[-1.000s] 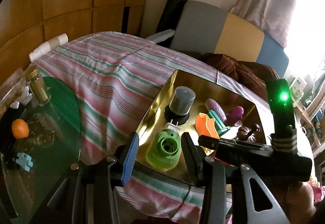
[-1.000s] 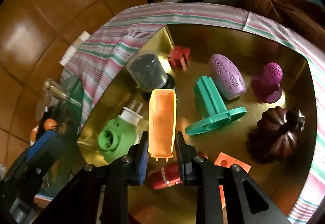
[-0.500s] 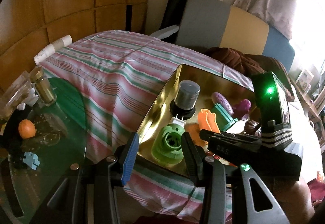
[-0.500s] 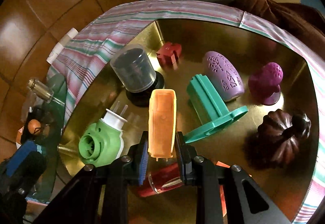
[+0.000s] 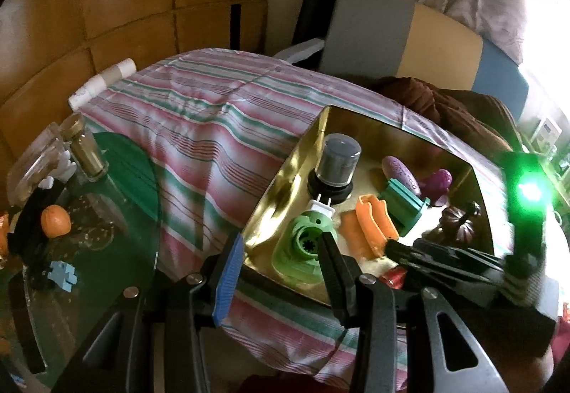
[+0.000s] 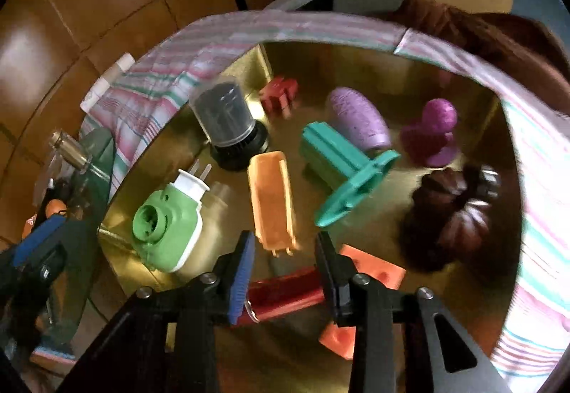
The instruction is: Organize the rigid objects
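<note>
— Gold metal tray (image 6: 356, 65) holds nearly everything; where does the orange open plastic trough (image 6: 272, 200) lie?

— It lies on the tray floor, just beyond the right gripper (image 6: 285, 243); that gripper's jaws are opening, and the trough's near end sits ahead of the tips, clear of both pads.

— And around it?

— A green plug-in device with a white pronged cap (image 6: 167, 225) lies to its left; a teal flanged plastic piece (image 6: 342, 172) to its right; a smoky domed container on a black base (image 6: 224, 122) farther off.

— The left gripper (image 5: 281, 268)?

— Parted and empty; it hangs over the tray's near left corner above the striped cloth (image 5: 199, 129).
</note>
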